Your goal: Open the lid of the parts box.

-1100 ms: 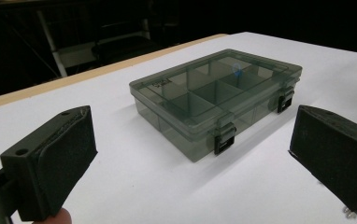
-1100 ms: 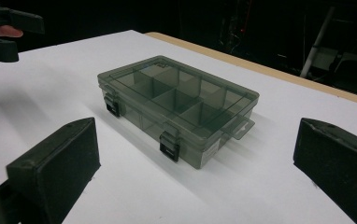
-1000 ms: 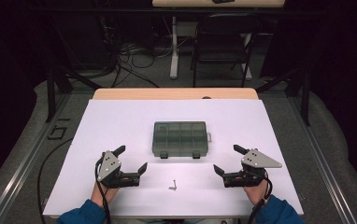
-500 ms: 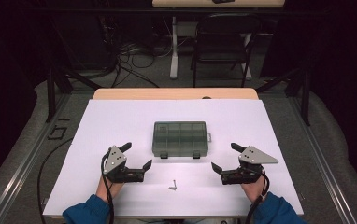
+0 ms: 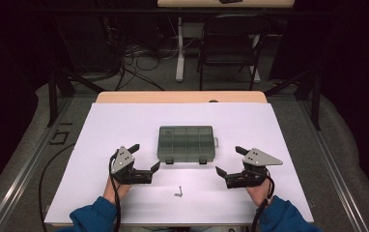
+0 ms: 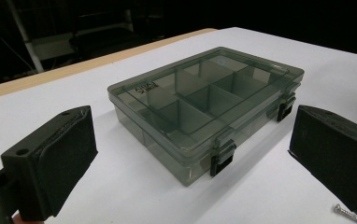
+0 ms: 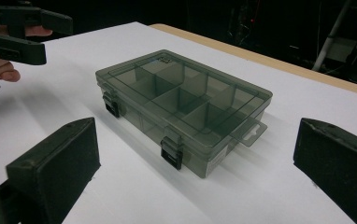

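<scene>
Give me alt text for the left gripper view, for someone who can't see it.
A shut, smoky clear plastic organizer box with empty compartments and two black latches sits on a white table, framed by the open left gripper with its two black jaws spread wide. A small screw lies on the table at the lower right, by the right-hand jaw.

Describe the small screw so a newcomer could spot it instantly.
Start at the white table. Find the smoky grey compartment box at its middle, lid closed. Toward the person, between the left gripper and right gripper, lies the screw: the one tiny metal piece.
</scene>
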